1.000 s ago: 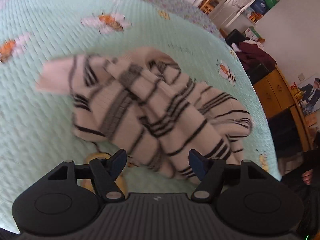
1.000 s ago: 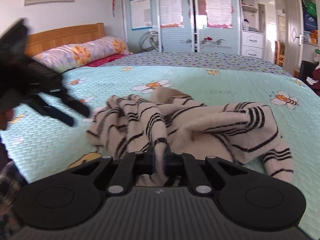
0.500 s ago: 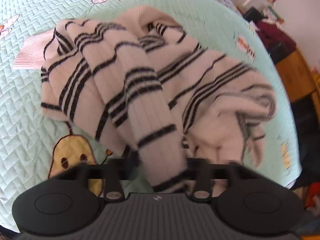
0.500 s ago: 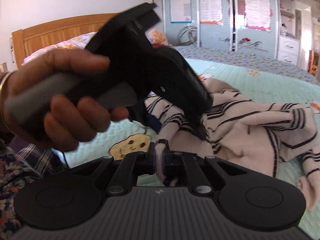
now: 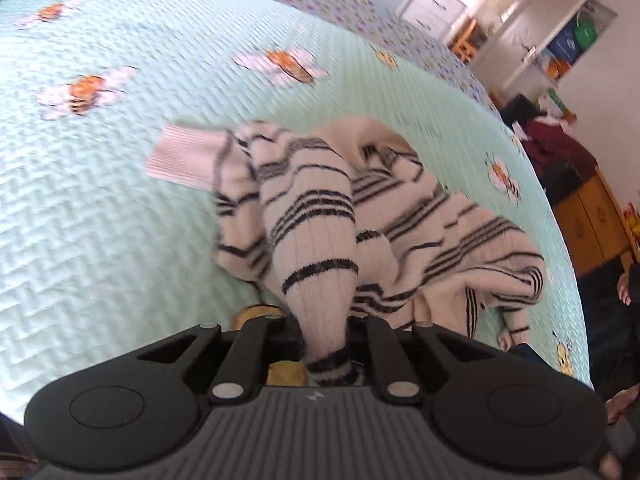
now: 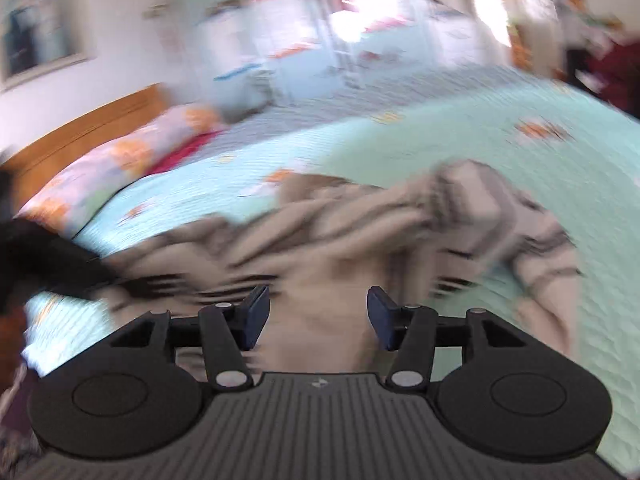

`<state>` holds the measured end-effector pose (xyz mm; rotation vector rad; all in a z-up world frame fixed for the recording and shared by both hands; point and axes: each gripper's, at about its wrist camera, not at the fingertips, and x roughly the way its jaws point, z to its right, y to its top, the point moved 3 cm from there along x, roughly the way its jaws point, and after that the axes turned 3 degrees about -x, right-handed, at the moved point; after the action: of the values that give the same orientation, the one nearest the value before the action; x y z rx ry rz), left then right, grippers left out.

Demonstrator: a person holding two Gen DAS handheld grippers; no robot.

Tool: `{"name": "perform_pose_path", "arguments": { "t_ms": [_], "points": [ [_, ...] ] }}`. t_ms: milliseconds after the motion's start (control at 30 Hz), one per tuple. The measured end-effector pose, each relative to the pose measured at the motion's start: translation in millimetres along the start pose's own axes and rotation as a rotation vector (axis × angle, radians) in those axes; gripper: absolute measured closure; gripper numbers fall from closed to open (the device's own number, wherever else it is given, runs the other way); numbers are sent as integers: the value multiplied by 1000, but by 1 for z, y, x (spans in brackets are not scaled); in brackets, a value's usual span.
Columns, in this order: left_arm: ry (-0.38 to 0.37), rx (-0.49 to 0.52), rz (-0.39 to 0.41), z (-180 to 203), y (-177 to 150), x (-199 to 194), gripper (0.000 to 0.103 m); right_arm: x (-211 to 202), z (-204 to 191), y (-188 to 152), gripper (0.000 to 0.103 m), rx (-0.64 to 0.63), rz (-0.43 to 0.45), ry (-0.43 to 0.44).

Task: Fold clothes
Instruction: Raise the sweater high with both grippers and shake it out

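A cream sweater with black stripes (image 5: 320, 216) lies bunched on the mint bedspread (image 5: 120, 160). In the left wrist view my left gripper (image 5: 325, 330) is shut on a ribbed striped end of the sweater, which rises from the heap into the jaws. One plain cuff (image 5: 180, 156) sticks out to the left. The right wrist view is heavily blurred: my right gripper (image 6: 318, 316) stands open, blue pads apart, just above the sweater (image 6: 360, 240), with nothing held. The other gripper shows as a dark shape (image 6: 48, 264) at the left edge.
The bed carries bee prints and a flowered pillow (image 6: 132, 160) by a wooden headboard (image 6: 80, 132). Wardrobe doors stand behind the bed. A wooden cabinet (image 5: 592, 220) and dark red clothes (image 5: 556, 148) lie off the bed's right side.
My left gripper came down open onto the sweater and shut on its striped end. My right gripper let go of the piece it held and now stands open, moving fast.
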<state>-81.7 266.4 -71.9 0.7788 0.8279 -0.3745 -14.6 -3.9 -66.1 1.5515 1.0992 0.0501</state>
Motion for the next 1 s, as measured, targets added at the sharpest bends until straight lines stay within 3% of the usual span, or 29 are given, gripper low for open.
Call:
{"name": "perform_pose_path", "arguments": {
  "t_ms": [233, 333, 500, 567, 633, 667, 800, 867, 1000],
  "points": [
    [29, -23, -21, -28, -13, -15, 94, 30, 44, 13, 46, 325, -64, 36],
    [40, -20, -29, -37, -18, -16, 94, 46, 51, 20, 37, 408, -82, 42],
    [61, -2, -56, -41, -24, -10, 94, 68, 66, 14, 37, 522, -98, 51],
    [62, 0, -68, -42, -25, -7, 94, 76, 72, 12, 43, 566, -103, 54],
    [63, -2, -82, -42, -27, -2, 94, 81, 77, 9, 81, 594, -103, 55],
    [63, -4, -89, -43, -28, 0, 94, 79, 79, 8, 87, 580, -93, 49],
    [64, -10, -124, -44, -31, 11, 86, 67, 86, 8, 91, 576, -23, 73],
    [74, -10, -137, -45, -32, 17, 75, 60, 91, 8, 91, 590, 24, 100],
    [111, 14, -145, -49, -32, 33, 68, 39, 102, 12, 91, 638, 115, 201]
  ]
}}
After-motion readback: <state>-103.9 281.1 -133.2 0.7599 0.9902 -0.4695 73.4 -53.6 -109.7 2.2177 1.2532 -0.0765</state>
